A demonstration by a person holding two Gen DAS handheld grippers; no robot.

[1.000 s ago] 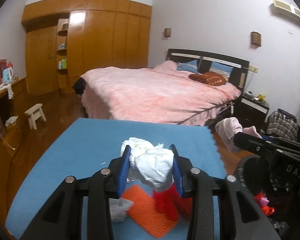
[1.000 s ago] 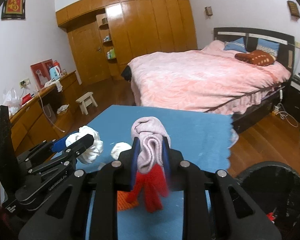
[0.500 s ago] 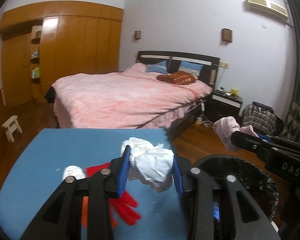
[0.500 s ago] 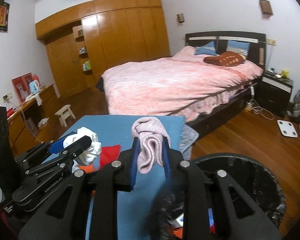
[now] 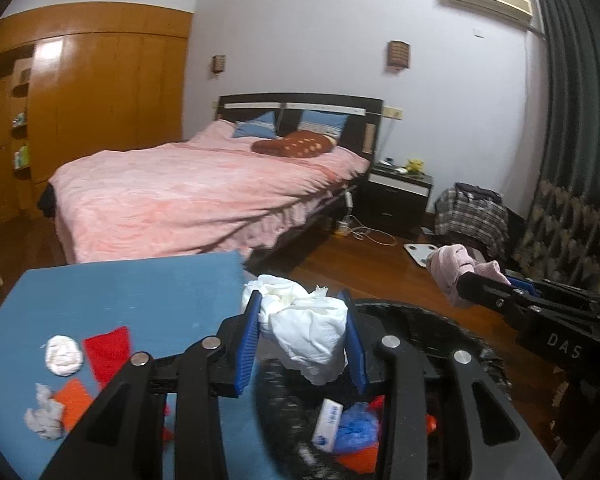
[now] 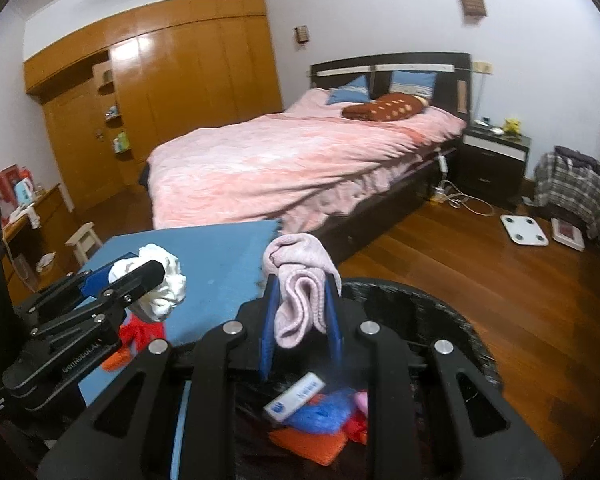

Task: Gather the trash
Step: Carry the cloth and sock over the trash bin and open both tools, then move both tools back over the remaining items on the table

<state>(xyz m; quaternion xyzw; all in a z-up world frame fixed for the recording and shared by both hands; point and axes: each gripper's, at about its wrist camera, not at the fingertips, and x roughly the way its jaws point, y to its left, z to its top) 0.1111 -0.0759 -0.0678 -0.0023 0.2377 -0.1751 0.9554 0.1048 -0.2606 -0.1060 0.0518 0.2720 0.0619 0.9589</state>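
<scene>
Pink quilt covers the bed (image 5: 188,196) at the far side, dark headboard and blue pillows behind it, wooden wardrobe (image 6: 172,96) far left. Brown wood floor (image 6: 480,280) on the right with a white scale (image 6: 523,230) and a plaid bag (image 5: 472,216) near the wall. Blue worktop (image 5: 132,292) sits near left, in front of the bed. Black bin (image 6: 440,320), round rim, stands just right of the worktop, directly below both grippers; inside lie a small white-and-blue box (image 6: 296,396), a blue crumpled wrapper (image 6: 324,412) and orange scraps (image 6: 308,440).

Left gripper (image 5: 302,340): blue fingers (image 5: 246,340) closed on a white crumpled tissue wad (image 5: 308,332), held over the near left rim of the bin. Right gripper (image 6: 300,320): fingers closed on a folded pink cloth (image 6: 300,284), held over the bin opening. Each gripper shows in the other's view, side by side, near each other.

On the worktop, near left: a red scrap (image 5: 108,352), an orange scrap (image 5: 74,400), a white round wad (image 5: 63,356) just left of the red scrap, a grey crumpled tissue (image 5: 44,420) at the near edge touching the orange one.
</scene>
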